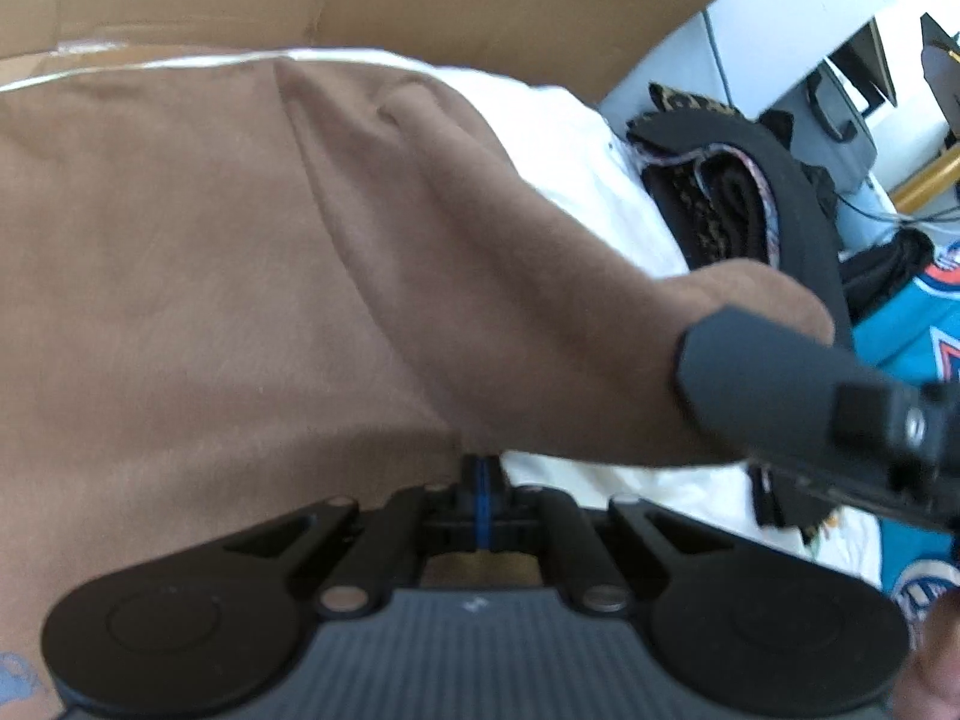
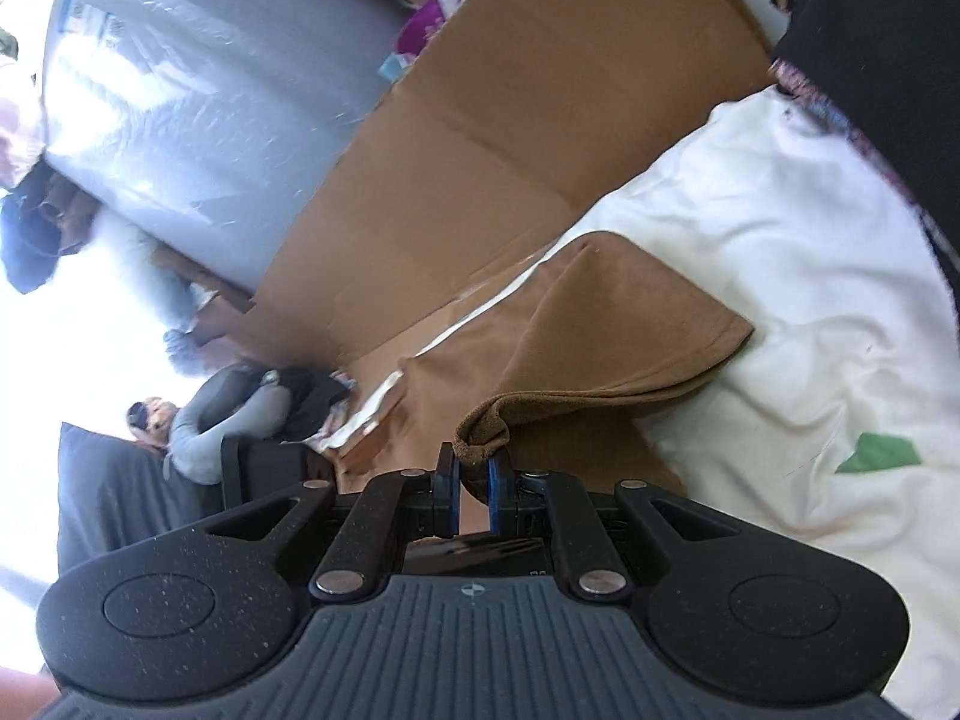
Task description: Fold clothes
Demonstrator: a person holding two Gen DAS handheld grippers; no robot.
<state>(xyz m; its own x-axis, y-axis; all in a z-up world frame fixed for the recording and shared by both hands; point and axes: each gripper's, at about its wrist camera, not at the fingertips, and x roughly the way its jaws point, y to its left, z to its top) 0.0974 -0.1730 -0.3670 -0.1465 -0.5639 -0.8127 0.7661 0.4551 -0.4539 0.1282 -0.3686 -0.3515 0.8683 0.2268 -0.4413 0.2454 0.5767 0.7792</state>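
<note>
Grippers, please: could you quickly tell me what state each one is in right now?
Left gripper: shut on the brown garment.
Right gripper: shut on a rolled edge of the brown garment.

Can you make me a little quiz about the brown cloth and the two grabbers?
1. True or false: the right gripper pinches an edge of the brown garment.
2. What does the garment lie on? A) white sheet B) green rug C) bare floor
3. Which other gripper also holds the garment?

Key:
1. True
2. A
3. The left gripper, shut on its edge.
</note>
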